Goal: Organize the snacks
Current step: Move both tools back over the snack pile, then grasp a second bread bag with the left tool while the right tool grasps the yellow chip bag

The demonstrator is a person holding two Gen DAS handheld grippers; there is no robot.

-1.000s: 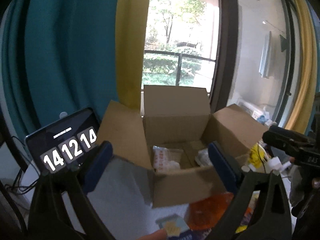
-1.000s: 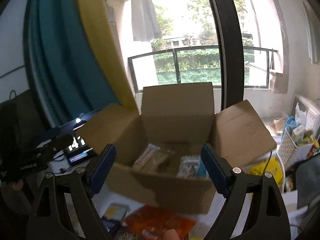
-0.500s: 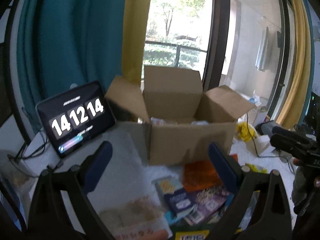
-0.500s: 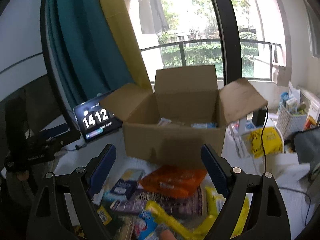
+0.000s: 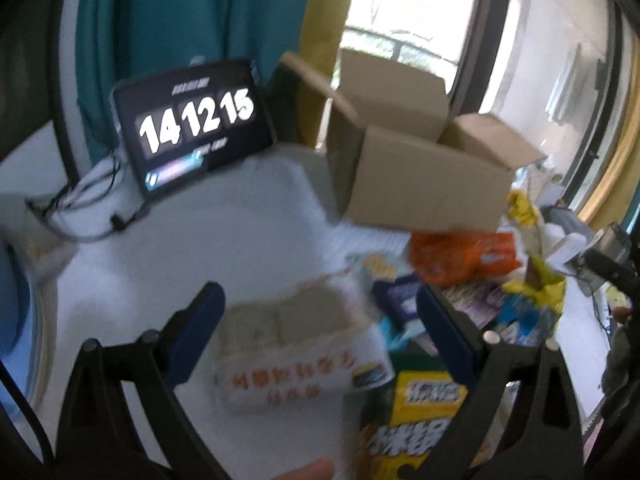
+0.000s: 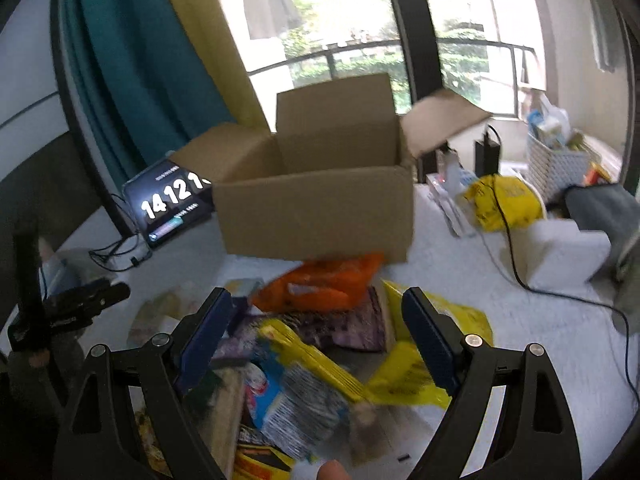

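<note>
— Left wrist view: what's there?
— One cardboard box (image 5: 424,160), flaps up, on a white table (image 5: 208,240); one tablet clock (image 5: 192,124) reading 14 12 15 against a teal curtain (image 5: 160,20). The left gripper (image 5: 320,336) hangs released, empty, over a white biscuit pack (image 5: 296,352), its long side running left to right.

— Right wrist view?
— Same box (image 6: 316,204) before a balcony window (image 6: 360,20). The right gripper (image 6: 316,336) gapes empty above the snack heap: one orange bag (image 6: 320,284), two yellow packets (image 6: 412,376).
</note>
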